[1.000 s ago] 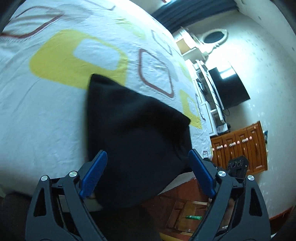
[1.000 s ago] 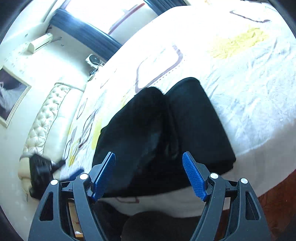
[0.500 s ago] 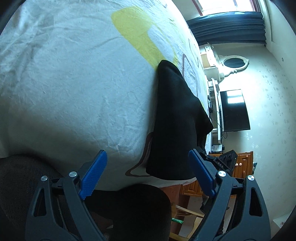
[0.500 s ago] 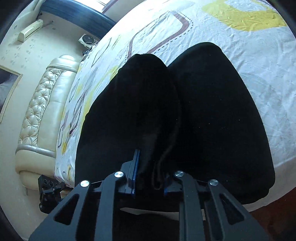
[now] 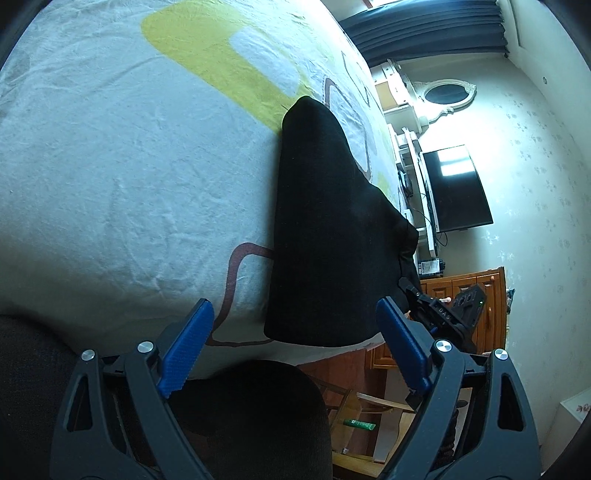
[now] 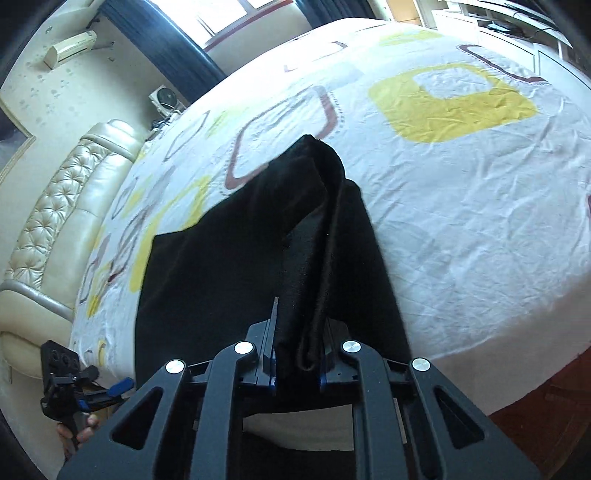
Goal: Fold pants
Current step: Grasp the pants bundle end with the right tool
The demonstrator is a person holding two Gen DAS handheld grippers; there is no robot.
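Pants [image 6: 229,280] on patterned bedsheet [image 6: 480,229] (bedroom, curtained window [image 5: 432,33]).

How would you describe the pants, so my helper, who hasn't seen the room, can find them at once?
Start at the big bed with its white sheet printed in yellow and brown squares. Near its closest edge lie the black pants, one fold pinched up by the right gripper. They are the only dark item on that sheet.

1. The right hand-held gripper [image 6: 297,363], wide open a second ago, has just been closing and now pinches a bunched fold of the black pants [image 6: 258,258].
2. That fold now rises off the bed [image 6: 480,221] as a ridge.
3. The left hand-held gripper [image 5: 295,347] has swung aside; the pants [image 5: 325,229] no longer fill its gap.
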